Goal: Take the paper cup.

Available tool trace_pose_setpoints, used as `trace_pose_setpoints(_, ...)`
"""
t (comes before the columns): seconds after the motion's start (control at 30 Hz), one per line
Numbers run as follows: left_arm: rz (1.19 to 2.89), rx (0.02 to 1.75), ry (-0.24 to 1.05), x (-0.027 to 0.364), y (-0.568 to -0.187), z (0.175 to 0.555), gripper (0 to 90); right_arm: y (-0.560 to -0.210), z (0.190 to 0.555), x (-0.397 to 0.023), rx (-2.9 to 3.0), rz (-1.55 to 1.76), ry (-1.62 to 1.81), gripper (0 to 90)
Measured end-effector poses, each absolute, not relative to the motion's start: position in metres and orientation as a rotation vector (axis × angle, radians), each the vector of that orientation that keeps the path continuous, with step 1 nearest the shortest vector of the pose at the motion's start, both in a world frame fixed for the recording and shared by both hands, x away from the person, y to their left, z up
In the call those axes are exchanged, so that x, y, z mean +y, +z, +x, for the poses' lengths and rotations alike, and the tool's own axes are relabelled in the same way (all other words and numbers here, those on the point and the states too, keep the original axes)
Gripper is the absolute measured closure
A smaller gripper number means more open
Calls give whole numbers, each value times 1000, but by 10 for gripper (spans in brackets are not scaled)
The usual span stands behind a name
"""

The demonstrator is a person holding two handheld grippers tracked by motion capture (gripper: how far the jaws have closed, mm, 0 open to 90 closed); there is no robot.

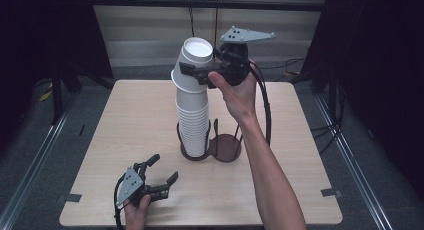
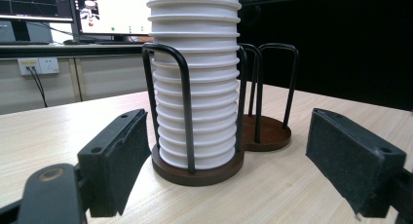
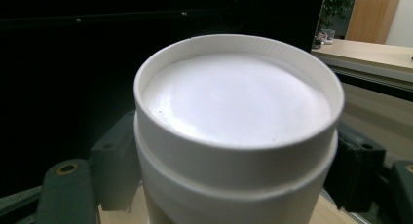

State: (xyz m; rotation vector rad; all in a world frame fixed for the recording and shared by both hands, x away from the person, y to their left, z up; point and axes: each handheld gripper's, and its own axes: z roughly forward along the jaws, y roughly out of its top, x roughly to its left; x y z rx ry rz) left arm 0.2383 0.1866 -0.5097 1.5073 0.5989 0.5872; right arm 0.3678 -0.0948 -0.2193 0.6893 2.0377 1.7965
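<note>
A tall stack of upside-down white paper cups (image 1: 192, 125) stands in the left ring of a dark wire cup holder (image 1: 223, 149) at the table's middle. My right gripper (image 1: 196, 75) is shut on the top cup (image 1: 194, 57), which is tilted at the head of the stack. In the right gripper view that cup's (image 3: 238, 102) flat bottom faces the camera between the pads (image 3: 114, 160). My left gripper (image 1: 165, 167) rests open near the front left edge, its jaws pointing at the stack (image 2: 195, 87) and apart from it.
The holder's right ring (image 2: 268, 134) has no cups in it. The wooden table (image 1: 130, 120) is bare around the holder. Black curtains hang on both sides, and a desk with monitors (image 2: 112, 12) stands beyond the table.
</note>
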Motion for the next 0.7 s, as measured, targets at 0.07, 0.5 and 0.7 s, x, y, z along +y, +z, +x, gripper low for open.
trace_pose_setpoints(0.07, 1503, 607, 588, 186, -510, 238, 157, -218, 367, -96, 2025, 686, 1805, 212)
trace_pose_setpoints(0.5, 1508, 603, 592, 187, -510, 238, 157, -211, 359, -103, 1978, 648, 1877, 214)
trace_pose_setpoints(0.7, 1507, 604, 592, 187, -510, 238, 157, -212, 354, -106, 1949, 658, 1912, 214)
